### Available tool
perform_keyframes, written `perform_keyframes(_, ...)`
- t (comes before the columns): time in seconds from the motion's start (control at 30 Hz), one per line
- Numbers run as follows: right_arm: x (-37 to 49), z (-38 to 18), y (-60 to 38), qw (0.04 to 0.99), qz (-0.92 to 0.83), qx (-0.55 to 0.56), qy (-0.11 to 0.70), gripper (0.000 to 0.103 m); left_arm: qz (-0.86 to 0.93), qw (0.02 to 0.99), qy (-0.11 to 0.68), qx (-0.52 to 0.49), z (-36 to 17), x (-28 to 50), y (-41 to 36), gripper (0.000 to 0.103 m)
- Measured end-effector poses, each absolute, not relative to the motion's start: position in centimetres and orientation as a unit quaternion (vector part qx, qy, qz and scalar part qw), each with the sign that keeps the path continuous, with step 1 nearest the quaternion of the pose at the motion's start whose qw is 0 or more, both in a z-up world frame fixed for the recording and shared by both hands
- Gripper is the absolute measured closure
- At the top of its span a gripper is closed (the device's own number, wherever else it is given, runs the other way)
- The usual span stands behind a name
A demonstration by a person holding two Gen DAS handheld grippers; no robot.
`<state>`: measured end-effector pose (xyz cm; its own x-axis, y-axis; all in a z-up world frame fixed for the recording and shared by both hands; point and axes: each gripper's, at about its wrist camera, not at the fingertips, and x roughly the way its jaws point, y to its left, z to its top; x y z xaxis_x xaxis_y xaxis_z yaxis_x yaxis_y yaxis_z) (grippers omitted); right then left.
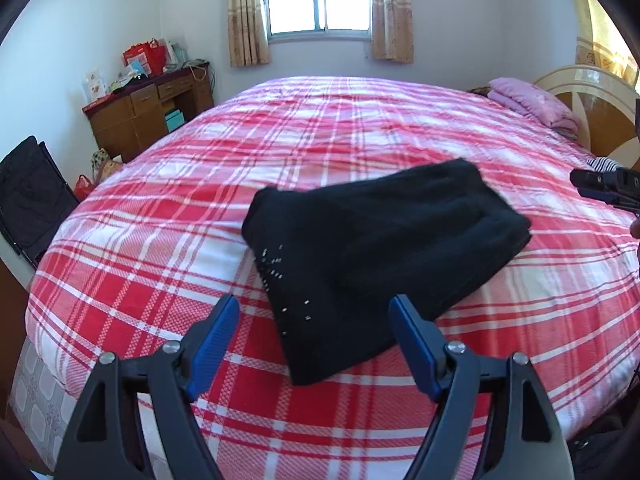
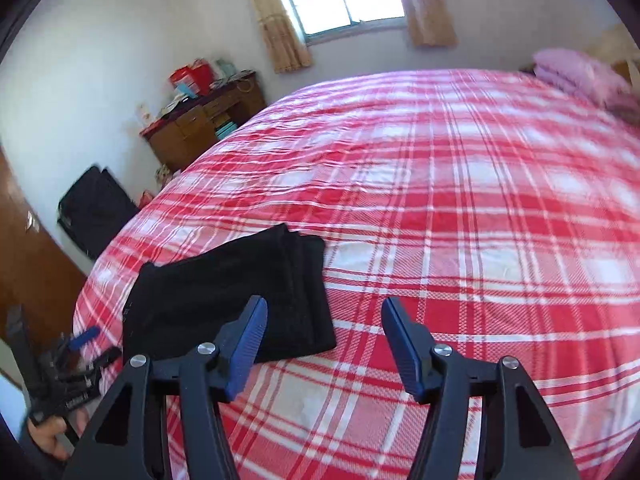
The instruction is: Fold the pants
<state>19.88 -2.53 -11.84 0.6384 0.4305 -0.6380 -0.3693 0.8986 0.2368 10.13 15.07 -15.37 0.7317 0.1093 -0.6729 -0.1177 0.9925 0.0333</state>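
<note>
Black pants [image 1: 372, 248] lie folded into a compact bundle on the red plaid bed [image 1: 160, 240]. They also show in the right wrist view [image 2: 224, 300], at the lower left. My left gripper [image 1: 314, 312] is open and empty, held just above the near edge of the bundle. My right gripper [image 2: 324, 316] is open and empty, above the bedspread [image 2: 480, 240] to the right of the pants. The right gripper's body shows at the right edge of the left wrist view [image 1: 608, 188]. The left gripper shows at the lower left of the right wrist view [image 2: 68, 368], in a hand.
A folded pink quilt [image 1: 532, 104] lies by the headboard [image 1: 592, 100] at the far right. A wooden desk [image 1: 148, 108] with clutter stands against the left wall. A black suitcase [image 1: 28, 204] stands beside the bed. A window with curtains [image 1: 320, 0] is behind.
</note>
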Motion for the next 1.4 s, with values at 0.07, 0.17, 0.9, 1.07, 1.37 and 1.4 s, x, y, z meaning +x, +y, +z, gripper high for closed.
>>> perform_keyframes(0.07,18.2,-10.7,-2.1,0.912,0.223,0.008,0.343,0.041,0.059,0.935,0.35,-0.007,-14.3,9.7,14.7,0.023)
perform_keyframes(0.17,15.5,-9.1,-1.6,0.926,0.221,-0.034,0.305,0.041,0.058,0.944,0.325,-0.014,-12.4,8.9,14.3,0.021)
perform_keyframes(0.9,11.2,-5.6,-2.9,0.946,0.223,-0.03,0.234,0.035,0.055,0.965,0.256,-0.023,-9.1,6.7,13.4,0.006)
perform_keyframes(1.07,10.9,-5.3,-3.0,0.947,0.223,-0.031,0.23,0.035,0.055,0.965,0.256,-0.022,-9.1,6.5,13.4,0.006)
perform_keyframes(1.37,10.9,-5.5,-2.7,0.947,0.221,-0.038,0.23,0.035,0.055,0.964,0.259,-0.022,-9.3,6.6,13.4,0.006)
perform_keyframes(1.4,10.8,-5.5,-2.7,0.947,0.221,-0.039,0.229,0.035,0.055,0.964,0.259,-0.022,-9.3,6.5,13.4,0.005)
